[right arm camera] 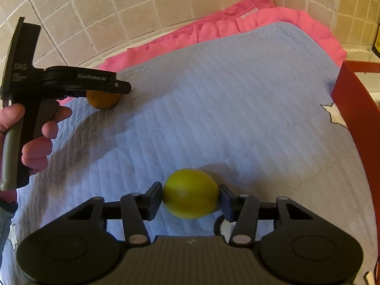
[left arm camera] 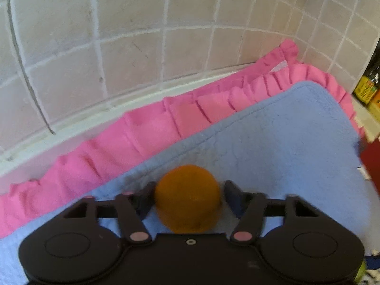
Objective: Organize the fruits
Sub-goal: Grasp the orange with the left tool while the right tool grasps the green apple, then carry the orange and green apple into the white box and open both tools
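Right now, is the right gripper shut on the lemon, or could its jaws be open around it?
Shut on it: the right gripper has both pads pressed against the sides of the lemon, which sits on the blue mat.

Soft, fairly dim indoor light here, warm on the tiled wall [right arm camera: 133, 11] and cooler across the blue quilted cloth [right arm camera: 225, 99]. Strong fisheye bend in both views: grout lines bow, and the corners go black. The left wrist view is smeared with motion blur, the pink ruffled cloth [left arm camera: 152, 130] and the orange [left arm camera: 187, 198] both soft-edged. The right wrist view is sharper; a broad grey shadow stretches across the blue cloth below the left tongs [right arm camera: 104, 95], so light falls from the upper left. A faint highlight sits on the lemon [right arm camera: 191, 193]. No harsh glare anywhere.
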Motion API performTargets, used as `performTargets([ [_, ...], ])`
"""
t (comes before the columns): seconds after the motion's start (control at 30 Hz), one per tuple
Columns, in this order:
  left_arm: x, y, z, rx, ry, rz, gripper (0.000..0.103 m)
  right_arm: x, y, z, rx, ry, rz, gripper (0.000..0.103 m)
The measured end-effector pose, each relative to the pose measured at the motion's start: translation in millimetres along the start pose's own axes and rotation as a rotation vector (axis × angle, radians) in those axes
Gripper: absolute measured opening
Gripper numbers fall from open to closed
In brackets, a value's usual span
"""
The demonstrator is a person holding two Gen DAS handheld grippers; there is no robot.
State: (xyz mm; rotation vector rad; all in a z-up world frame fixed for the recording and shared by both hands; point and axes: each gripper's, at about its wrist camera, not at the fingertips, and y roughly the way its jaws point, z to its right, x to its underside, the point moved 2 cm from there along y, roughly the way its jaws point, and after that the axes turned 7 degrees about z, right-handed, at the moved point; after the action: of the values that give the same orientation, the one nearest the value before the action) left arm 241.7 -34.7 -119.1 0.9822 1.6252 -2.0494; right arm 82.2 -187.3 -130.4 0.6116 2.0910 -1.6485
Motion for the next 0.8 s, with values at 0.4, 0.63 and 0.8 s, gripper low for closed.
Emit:
performTargets([
  [0.4,-21,-68,46,0.022,0.067,0.12,0.066,-10,-60,26,-0.055,0.067,0.13,0.051],
  [0.63,-60,-103,148,0.172,0.196,0.253,0.066,-20,-131,96,0.005,0.184,0.265,0.051],
  [0.8,-81,-98,242,0.338,0.274,0.287,0.066,-20,-184,166,0.129,0.283,0.355,0.051],
])
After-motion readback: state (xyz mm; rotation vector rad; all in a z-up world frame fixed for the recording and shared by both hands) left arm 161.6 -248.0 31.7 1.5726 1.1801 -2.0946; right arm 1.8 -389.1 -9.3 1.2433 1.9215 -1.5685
